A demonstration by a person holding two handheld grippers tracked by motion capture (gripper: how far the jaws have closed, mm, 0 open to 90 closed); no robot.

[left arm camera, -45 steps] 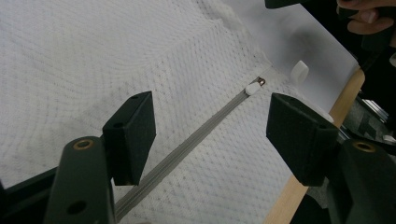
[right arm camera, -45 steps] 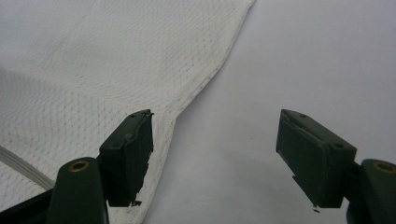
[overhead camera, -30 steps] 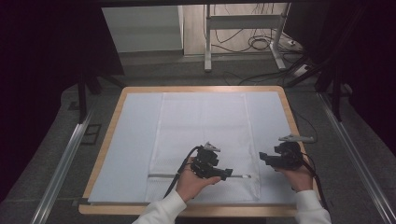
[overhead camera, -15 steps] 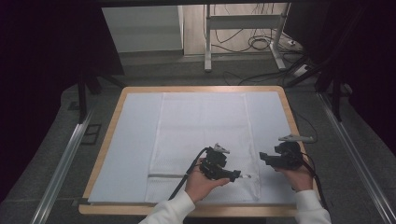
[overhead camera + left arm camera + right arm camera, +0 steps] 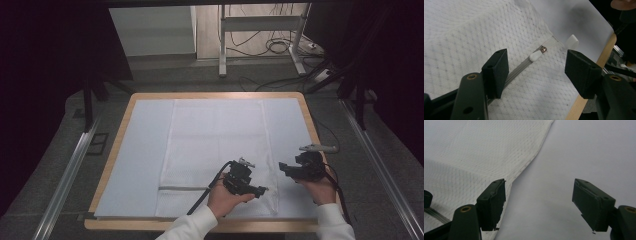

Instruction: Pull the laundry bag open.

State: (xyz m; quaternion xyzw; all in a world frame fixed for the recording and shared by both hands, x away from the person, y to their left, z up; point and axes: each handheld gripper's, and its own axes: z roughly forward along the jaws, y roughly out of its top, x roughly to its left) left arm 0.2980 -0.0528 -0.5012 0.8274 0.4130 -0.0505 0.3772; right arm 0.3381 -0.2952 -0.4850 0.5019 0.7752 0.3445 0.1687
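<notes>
Left gripper released, jaws just narrowing over zipper pull, right gripper released beside mesh bag

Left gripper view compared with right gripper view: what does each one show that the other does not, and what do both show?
The left gripper view shows the white zipper pull at the end of the grey zipper, with a small white tab near it and the wooden table edge. The open left gripper has nothing between its fingers.

The right gripper view shows the bag's long side edge running beside bare blue-white table cover. The right gripper is open too.

Both show the white mesh bag lying flat and a pair of black fingers.
</notes>
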